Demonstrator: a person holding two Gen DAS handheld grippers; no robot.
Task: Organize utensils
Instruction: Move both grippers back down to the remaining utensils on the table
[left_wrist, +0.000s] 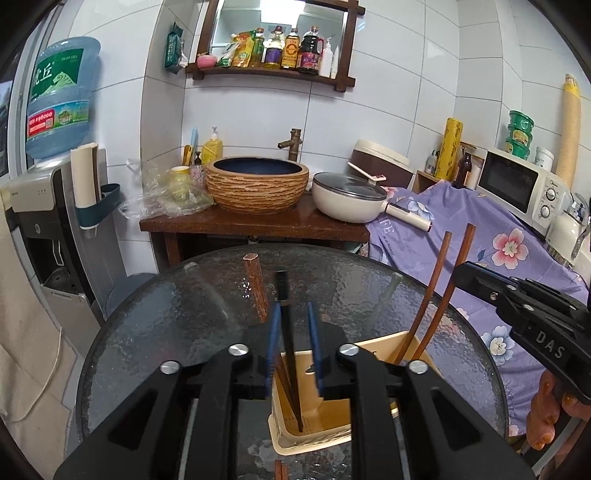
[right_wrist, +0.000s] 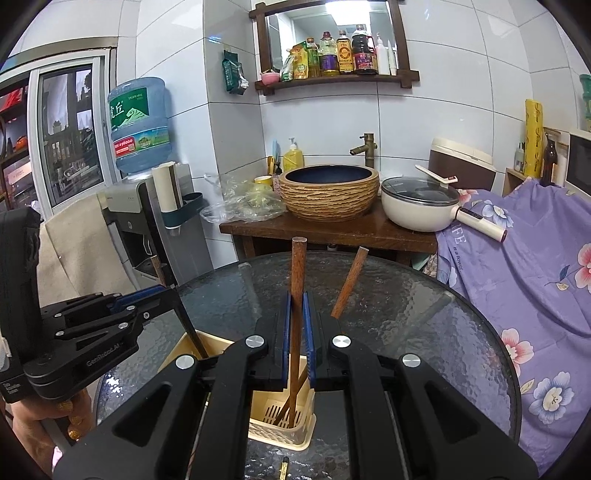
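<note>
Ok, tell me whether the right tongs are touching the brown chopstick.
Touching. The right wrist view shows the right tongs with both blue pads pressed against the brown chopstick, whose lower end stands in the beige holder.

Beyond the round glass surface (left_wrist: 177, 314) I see a dark wooden washstand (left_wrist: 258, 221) carrying a woven-look basin (left_wrist: 257, 188) with a brass tap (left_wrist: 293, 142) behind it. A cream lidded pan (left_wrist: 347, 201) sits just beside the basin. On my left stands a water dispenser (left_wrist: 48, 206) with its blue bottle (left_wrist: 61, 99). A wall shelf (left_wrist: 273, 72) holds sauce bottles. To the right, a purple flowered cloth (left_wrist: 480, 236) lies below a white microwave (left_wrist: 521, 184).
</note>
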